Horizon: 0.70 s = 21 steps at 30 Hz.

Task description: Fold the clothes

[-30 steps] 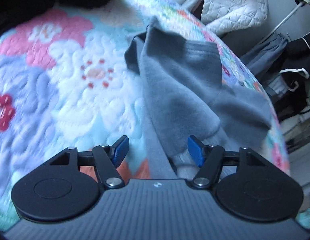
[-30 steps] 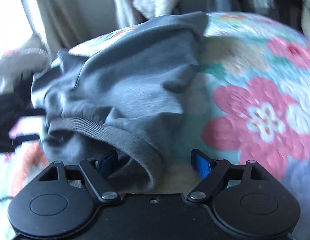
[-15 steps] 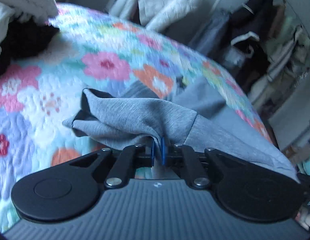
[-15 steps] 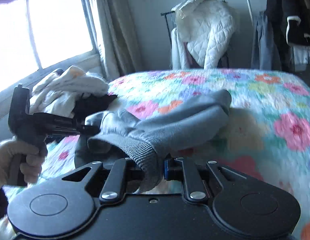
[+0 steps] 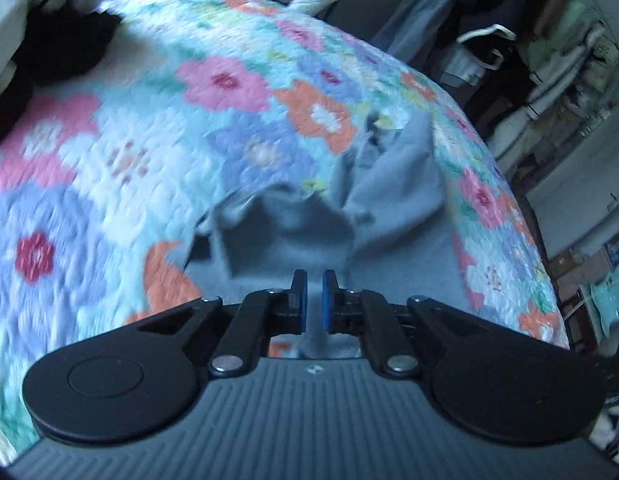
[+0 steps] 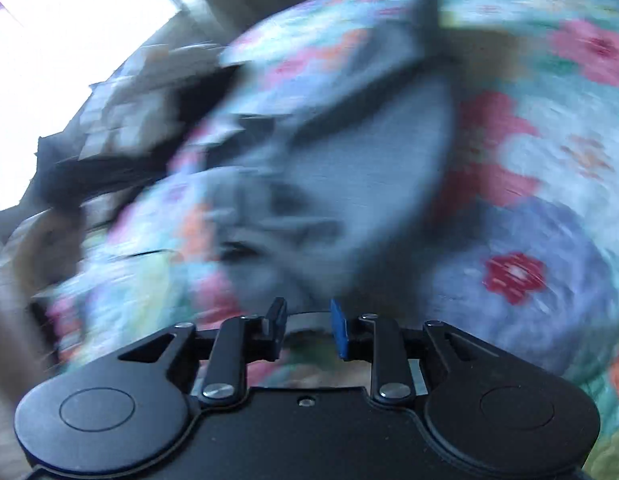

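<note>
Bedroom with floral quilted bedspread (image 5: 121, 168) in pink, blue and orange; heap of white and black clothes (image 5: 41, 28) at 10 o'clock, hanging garments (image 5: 489, 40) at 1 o'clock. Crumpled grey knit garment (image 5: 389, 208) spread on quilt, centre toward 3 o'clock. Left gripper (image 5: 313, 300) clamped tight on grey fabric. Right gripper (image 6: 308, 326), jaws opening, grey hem between blue pads, contact blurred; grey cloth at 12 o'clock

Crumpled grey sweatshirt (image 5: 393, 208), partly lifted off the floral quilt (image 5: 109, 152)
</note>
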{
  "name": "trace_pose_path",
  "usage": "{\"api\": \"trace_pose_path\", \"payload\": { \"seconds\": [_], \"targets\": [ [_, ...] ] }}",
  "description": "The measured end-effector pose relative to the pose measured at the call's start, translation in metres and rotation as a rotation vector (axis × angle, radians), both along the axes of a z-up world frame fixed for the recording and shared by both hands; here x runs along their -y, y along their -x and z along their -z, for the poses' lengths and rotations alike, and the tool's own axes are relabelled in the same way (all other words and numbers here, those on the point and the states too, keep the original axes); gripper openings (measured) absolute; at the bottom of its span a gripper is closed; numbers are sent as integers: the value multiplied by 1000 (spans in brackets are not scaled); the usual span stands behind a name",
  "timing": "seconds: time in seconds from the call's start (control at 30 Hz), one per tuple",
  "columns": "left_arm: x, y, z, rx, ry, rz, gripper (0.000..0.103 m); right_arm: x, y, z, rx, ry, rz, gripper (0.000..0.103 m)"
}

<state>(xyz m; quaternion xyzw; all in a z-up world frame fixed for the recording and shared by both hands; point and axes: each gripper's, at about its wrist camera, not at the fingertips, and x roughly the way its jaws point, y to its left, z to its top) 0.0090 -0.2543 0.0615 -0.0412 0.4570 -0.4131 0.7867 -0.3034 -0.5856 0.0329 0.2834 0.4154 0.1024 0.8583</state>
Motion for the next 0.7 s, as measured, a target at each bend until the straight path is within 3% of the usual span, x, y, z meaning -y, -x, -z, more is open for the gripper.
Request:
{"api": "trace_pose_path", "payload": {
  "seconds": [0.07,0.1,0.13,0.2,0.27,0.37,0.43,0.47,0.5,0.53,0.57,0.7],
  "targets": [
    [24,-2,-14,58,-2,52,9,5,5,-33,143,16,-37,64],
    [40,-4,-14,78,3,80,16,8,0,-44,172,37,-26,69],
    [56,-7,-13,98,9,108,23,10,-5,-54,200,59,-15,69],
    [86,-18,-2,100,43,124,63,16,-24,-62,230,141,22,69],
    [122,-34,19,56,115,168,78,24,-45,-64,265,201,45,66],
    [174,-52,45,97,84,193,81,51,-78,-51,323,115,41,50],
    [203,-55,65,206,43,193,80,60,-96,-39,324,143,79,49],
    [212,-55,72,258,33,211,69,64,-106,-34,323,164,97,49],
    [217,-55,76,273,39,215,42,72,-110,-29,318,184,124,49],
    [221,-54,80,283,46,221,33,83,-118,-26,301,176,143,49],
    [223,-52,79,232,66,262,25,93,-126,-20,284,158,158,49],
    [231,-22,73,228,70,374,23,115,-159,-16,283,154,160,51]
  ]
}}
